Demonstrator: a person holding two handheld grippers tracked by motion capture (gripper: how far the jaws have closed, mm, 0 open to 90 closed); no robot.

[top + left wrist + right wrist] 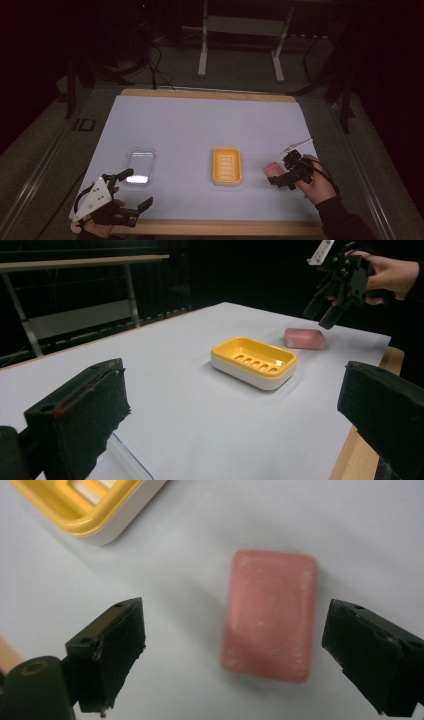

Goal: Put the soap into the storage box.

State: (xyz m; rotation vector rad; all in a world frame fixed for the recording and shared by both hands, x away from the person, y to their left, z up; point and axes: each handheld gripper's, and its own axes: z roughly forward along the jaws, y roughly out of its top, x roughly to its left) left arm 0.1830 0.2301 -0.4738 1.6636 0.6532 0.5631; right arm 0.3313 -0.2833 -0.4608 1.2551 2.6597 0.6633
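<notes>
A pink bar of soap [272,169] lies flat on the white sheet, just right of a yellow soap dish [226,166] with a slotted insert. My right gripper [281,173] hovers over the bar and is open. In the right gripper view the soap [270,615] lies between the spread jaws of the right gripper [240,652], untouched, with a corner of the dish [90,505] at top left. My left gripper [138,188] rests open and holds nothing at the front left. The left gripper view shows the dish [254,361], the soap [305,338] and the right gripper [330,295] beyond.
A clear plastic lid or tray [140,166] lies on the sheet left of the dish, close to my left gripper. The white sheet [200,120] covers a wooden table whose edge [210,228] runs along the front. A metal stand [240,30] is on the floor behind.
</notes>
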